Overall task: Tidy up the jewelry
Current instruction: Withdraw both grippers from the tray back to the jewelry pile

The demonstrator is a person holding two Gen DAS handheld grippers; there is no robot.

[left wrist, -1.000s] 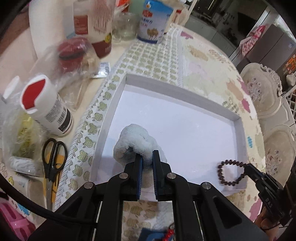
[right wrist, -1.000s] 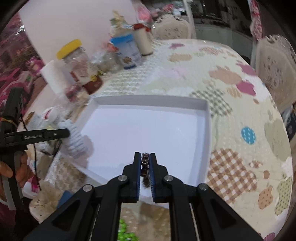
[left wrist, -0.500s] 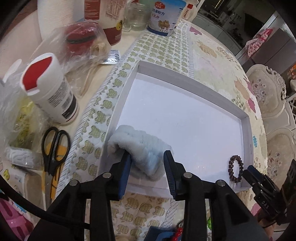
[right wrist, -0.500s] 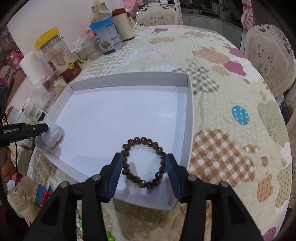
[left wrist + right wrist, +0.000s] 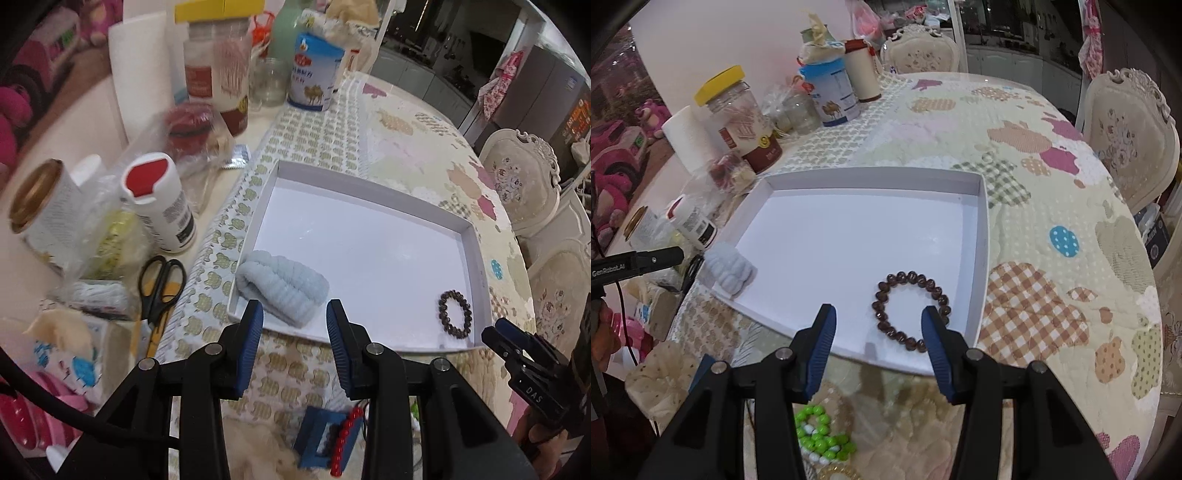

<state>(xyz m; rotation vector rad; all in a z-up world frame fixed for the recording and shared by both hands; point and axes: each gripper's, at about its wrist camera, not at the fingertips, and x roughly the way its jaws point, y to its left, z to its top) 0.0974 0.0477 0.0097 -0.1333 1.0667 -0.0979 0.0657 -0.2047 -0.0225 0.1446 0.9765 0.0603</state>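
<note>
left gripper (image 5: 294, 320): my jaws stand apart, just opened, nothing between them; hovering at near left corner of the tray.
right gripper (image 5: 878, 325): my jaws apart, just opened, hanging over the bracelet without touching it.
white tray (image 5: 983, 236): on the counter (image 5: 1052, 177), shallow.
brown bead bracelet (image 5: 911, 311): flat in tray's near right corner.
pale blue scrunchie (image 5: 282, 282): in tray's near left corner, leaning on the wall.
green bead bracelet (image 5: 822, 437): on counter, outside tray.
scissors (image 5: 159, 282): left of tray.
</note>
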